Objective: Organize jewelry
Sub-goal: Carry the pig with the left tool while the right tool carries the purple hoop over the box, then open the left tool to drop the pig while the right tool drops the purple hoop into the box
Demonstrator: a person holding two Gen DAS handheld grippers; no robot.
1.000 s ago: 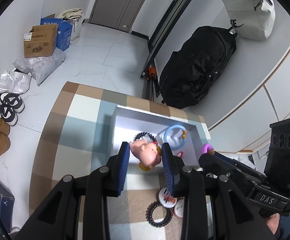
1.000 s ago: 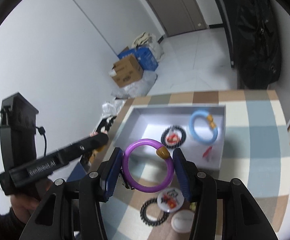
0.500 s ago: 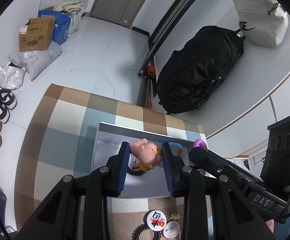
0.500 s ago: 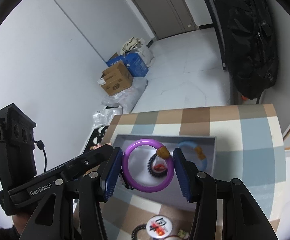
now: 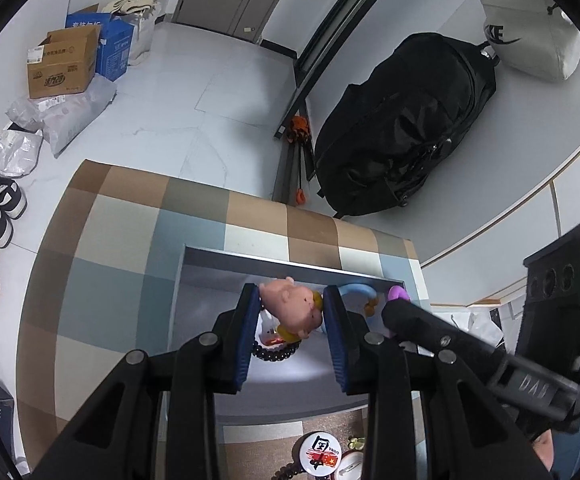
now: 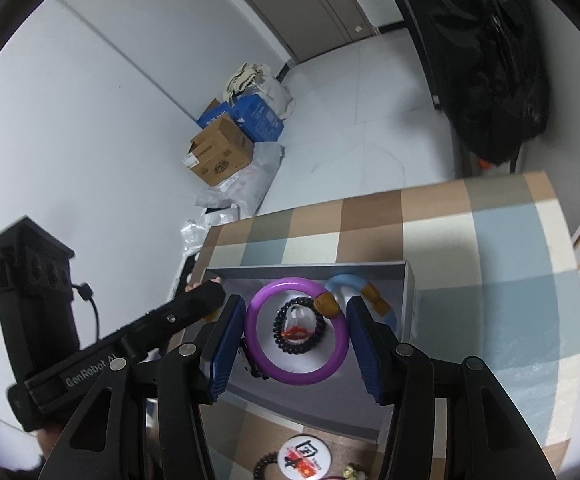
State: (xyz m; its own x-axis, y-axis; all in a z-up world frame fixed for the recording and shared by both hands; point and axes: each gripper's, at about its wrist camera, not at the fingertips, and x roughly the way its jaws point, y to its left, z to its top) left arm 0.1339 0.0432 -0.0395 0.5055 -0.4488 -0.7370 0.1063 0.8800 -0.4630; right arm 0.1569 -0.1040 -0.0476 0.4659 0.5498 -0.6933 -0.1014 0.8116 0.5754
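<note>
Right now the left gripper (image 5: 290,312) squeezes one small pink pig toy (image 5: 292,309) between its two blue pads, over the shallow grey tray (image 5: 290,266). The right gripper (image 6: 296,330) has one big purple plastic ring (image 6: 296,330) with a brown bead between its blue pads, also over the tray; both pads seem to touch the ring. Down in the tray lie one black bead bracelet (image 6: 298,326) around something red, and one light blue ring (image 6: 354,286) with brown beads. The tray sits on a checked cloth of brown, blue and cream squares (image 6: 490,240). Near the cloth's front edge lie two round white badges (image 5: 322,452) and one more black bead bracelet (image 6: 265,466). One gripper body reads "GenRobot", the other "DAS". On the floor are one black bag (image 5: 402,128), one brown box (image 5: 63,64) and one blue box (image 5: 109,44).
</note>
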